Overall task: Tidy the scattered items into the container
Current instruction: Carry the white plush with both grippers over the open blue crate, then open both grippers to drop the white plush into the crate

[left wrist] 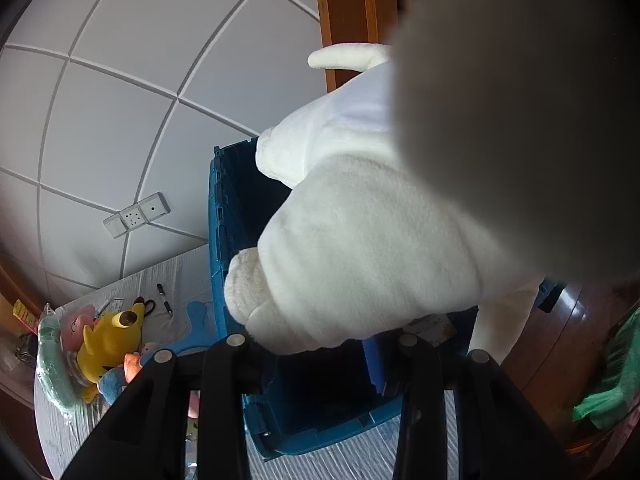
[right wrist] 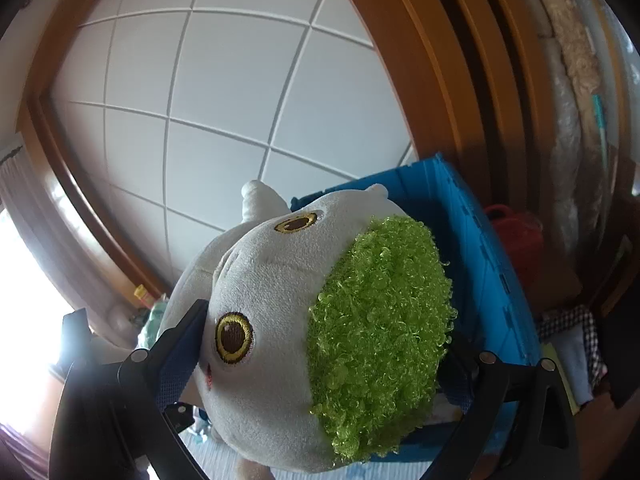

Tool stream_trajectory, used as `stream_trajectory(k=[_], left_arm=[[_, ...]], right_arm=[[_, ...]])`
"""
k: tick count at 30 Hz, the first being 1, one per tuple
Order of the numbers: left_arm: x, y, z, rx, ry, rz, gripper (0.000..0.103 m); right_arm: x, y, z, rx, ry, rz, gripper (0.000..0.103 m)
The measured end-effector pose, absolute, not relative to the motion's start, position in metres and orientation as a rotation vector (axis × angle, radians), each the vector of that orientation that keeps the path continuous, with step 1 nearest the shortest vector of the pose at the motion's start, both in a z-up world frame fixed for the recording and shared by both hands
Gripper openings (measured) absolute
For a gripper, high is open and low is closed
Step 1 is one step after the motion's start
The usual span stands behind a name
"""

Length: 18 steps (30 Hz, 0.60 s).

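A big white plush toy (right wrist: pixel 256 280) with gold-rimmed eyes and curly green hair (right wrist: pixel 380 312) hangs over the open blue container (right wrist: pixel 480 248). My right gripper (right wrist: pixel 326 326) is shut on its head, one blue-padded finger on each side. In the left wrist view the plush's white body (left wrist: pixel 360 248) fills the middle and right above the container (left wrist: pixel 232 208). It covers the fingertips of my left gripper (left wrist: pixel 322 344), so I cannot tell whether that gripper holds it. A yellow plush (left wrist: pixel 108 340), a pink toy (left wrist: pixel 76 326) and small soft toys (left wrist: pixel 116 380) lie on the table (left wrist: pixel 176 272) left of the container.
A black pen (left wrist: pixel 165 299) and scissors (left wrist: pixel 149 306) lie near the toys, beside a wrapped green item (left wrist: pixel 52 368). A tiled wall with an outlet (left wrist: pixel 136 216) stands behind. Wooden door frame, red bag (right wrist: pixel 516 236) and checked cloth (right wrist: pixel 568 324) sit right of the container.
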<state>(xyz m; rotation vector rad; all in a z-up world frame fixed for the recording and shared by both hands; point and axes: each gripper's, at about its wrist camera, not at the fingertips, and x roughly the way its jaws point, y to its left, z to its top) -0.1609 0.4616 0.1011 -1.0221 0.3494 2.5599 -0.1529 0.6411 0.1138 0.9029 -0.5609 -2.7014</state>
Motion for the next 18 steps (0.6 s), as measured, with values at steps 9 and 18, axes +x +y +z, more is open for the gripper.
stream_trajectory(k=[9,18], left_arm=[[-0.177,0.492,0.089,-1.133,0.357,2.563,0.035],[-0.187,0.510,0.079,-1.218,0.377,2.550,0.035]], right_arm=[[-0.186,0.658,0.100,0.985,-0.548,-2.637,0.099],[-0.212,0.662,0.079,1.062,-0.584,-2.569,0.099]])
